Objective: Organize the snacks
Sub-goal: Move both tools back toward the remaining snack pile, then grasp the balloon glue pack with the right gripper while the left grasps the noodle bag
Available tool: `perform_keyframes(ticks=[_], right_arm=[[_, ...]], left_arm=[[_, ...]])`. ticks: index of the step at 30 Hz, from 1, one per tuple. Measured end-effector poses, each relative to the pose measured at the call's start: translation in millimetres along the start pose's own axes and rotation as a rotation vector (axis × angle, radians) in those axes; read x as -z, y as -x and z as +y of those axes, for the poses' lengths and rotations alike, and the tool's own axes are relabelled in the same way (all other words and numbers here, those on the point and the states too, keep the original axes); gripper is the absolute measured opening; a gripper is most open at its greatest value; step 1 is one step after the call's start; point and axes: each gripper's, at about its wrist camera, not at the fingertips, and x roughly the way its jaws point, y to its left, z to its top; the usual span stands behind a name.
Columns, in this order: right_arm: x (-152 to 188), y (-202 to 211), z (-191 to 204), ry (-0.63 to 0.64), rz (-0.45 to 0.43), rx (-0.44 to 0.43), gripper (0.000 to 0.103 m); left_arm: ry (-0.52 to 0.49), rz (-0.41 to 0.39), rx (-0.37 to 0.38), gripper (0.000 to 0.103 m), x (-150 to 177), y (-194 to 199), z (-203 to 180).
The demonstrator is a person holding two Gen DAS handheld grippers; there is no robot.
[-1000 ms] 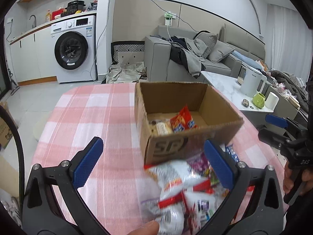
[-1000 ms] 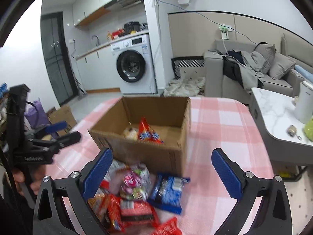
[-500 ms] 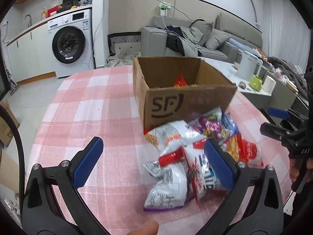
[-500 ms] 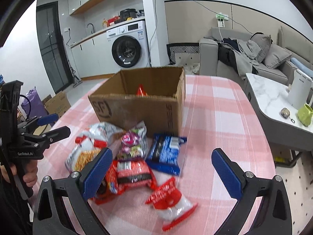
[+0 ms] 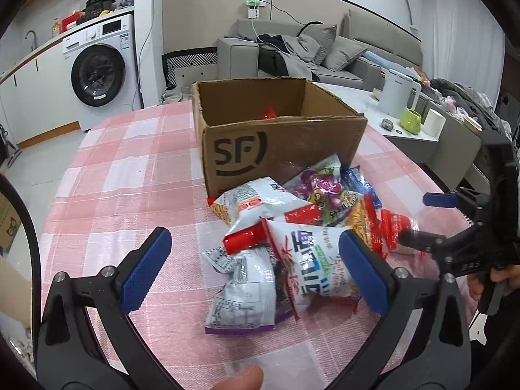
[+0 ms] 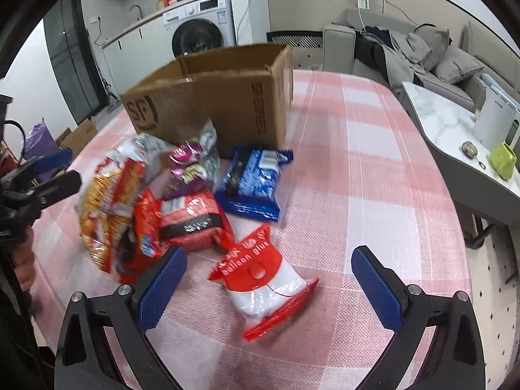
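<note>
Both grippers are hanging wide open and empty over the snack pile, which is lying on the bench against the near wall of the cardboard box [image 5: 279, 149]. The right gripper [image 6: 269, 279] is framing the red-and-white packet [image 6: 263, 279], loose at the pile's near edge: best pinching across its middle, clear of neighbours. The left gripper [image 5: 256, 269] is facing the white packet [image 5: 312, 266].

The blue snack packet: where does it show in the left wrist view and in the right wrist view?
Left wrist view: the blue snack packet is right of centre, mostly hidden behind the purple packet, near the cardboard box's front right corner.
Right wrist view: it lies in full view at centre, flat on the checked tablecloth, just in front of the box.
Shared landmark: the cardboard box with the SF logo.
</note>
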Motion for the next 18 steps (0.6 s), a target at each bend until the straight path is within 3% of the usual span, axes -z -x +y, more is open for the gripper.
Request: perform_keyframes(ticks=[8, 15, 17, 18], right_arm=[[9.6, -15.3, -5.5, 0.037, 0.078, 0.004, 0.103], [15.8, -16.8, -2.4, 0.094, 0.085, 0.010, 0.102], [16.8, -18.4, -2.3, 0.100, 0.088, 0.005, 0.096], [17.6, -18.5, -1.3, 0.106, 0.084, 0.000, 0.086]], left_arm=[[-0.013, 0.034, 0.050, 0.103, 1.3, -6.9, -5.9], [-0.031, 0.049, 0.072, 0.103, 3.7, -12.4, -11.5], [-0.035, 0.055, 0.074, 0.103, 4.4, -14.1, -12.7], [-0.035, 0.057, 0.075, 0.103, 4.9, -14.6, -12.7]])
